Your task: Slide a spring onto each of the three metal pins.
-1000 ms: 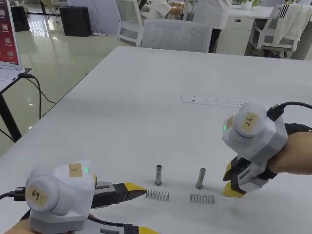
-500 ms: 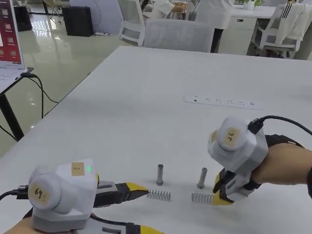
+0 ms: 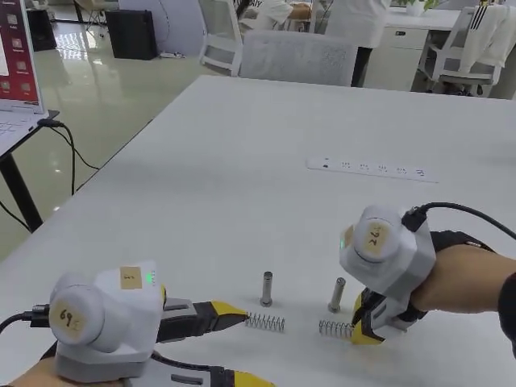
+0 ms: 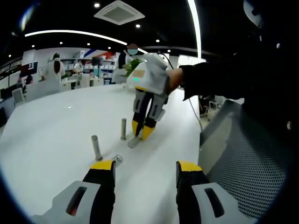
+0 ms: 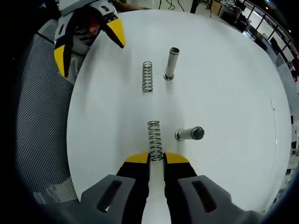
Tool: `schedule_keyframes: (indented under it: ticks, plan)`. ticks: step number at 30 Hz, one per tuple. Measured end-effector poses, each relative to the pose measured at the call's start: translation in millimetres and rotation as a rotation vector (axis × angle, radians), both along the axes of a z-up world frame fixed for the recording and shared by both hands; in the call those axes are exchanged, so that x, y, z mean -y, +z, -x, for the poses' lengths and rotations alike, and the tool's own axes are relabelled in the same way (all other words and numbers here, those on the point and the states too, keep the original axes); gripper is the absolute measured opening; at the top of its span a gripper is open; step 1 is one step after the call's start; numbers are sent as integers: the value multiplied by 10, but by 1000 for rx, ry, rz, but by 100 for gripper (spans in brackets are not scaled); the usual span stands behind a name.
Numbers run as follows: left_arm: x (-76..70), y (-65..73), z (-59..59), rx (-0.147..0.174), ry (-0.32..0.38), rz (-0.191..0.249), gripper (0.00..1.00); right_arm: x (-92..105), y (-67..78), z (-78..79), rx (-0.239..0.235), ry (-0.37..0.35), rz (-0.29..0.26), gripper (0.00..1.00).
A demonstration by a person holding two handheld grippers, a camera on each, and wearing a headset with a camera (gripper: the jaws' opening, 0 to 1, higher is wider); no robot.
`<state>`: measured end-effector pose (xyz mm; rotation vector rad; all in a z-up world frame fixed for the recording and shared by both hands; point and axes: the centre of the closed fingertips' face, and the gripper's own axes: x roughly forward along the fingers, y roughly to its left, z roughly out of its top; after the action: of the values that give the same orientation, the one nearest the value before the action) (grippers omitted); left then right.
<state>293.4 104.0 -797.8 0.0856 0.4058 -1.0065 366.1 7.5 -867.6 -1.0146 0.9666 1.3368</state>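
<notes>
Two short metal pins stand upright on the white table, the left pin [image 3: 267, 288] and the right pin [image 3: 337, 294]. In front of each lies a spring: the left spring [image 3: 264, 322] and the right spring [image 3: 333, 328]. My right gripper [image 3: 360, 330] is low on the table, its yellow jaws shut on the near end of the right spring [image 5: 154, 137], which lies flat beside the right pin [image 5: 189, 134]. My left gripper [image 3: 242, 347] stands open, its upper jaw close to the left spring. In the left gripper view the left gripper [image 4: 145, 166] holds nothing; both pins [image 4: 96, 147] lie ahead.
A white power strip [image 3: 372, 169] lies farther back on the table [image 3: 242, 161]. A laptop [image 3: 12, 56] on a stand is off the table's left edge. A grey mesh chair [image 5: 37, 116] sits at the near table edge. Office chairs and people are in the background.
My right gripper has come left and down to the right spring and closed on its end. The left gripper has stayed put.
</notes>
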Motion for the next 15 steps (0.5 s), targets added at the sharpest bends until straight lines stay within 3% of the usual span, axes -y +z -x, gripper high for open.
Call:
schedule_keyframes:
  ticks: [5,15]
  plan:
    - [5,16,-10,4,0,1,46,17,57,42,-7,-6,1,8]
    - [62,24,-41,10,-26,-10,43,-32,318,175,-11,5,-23,8]
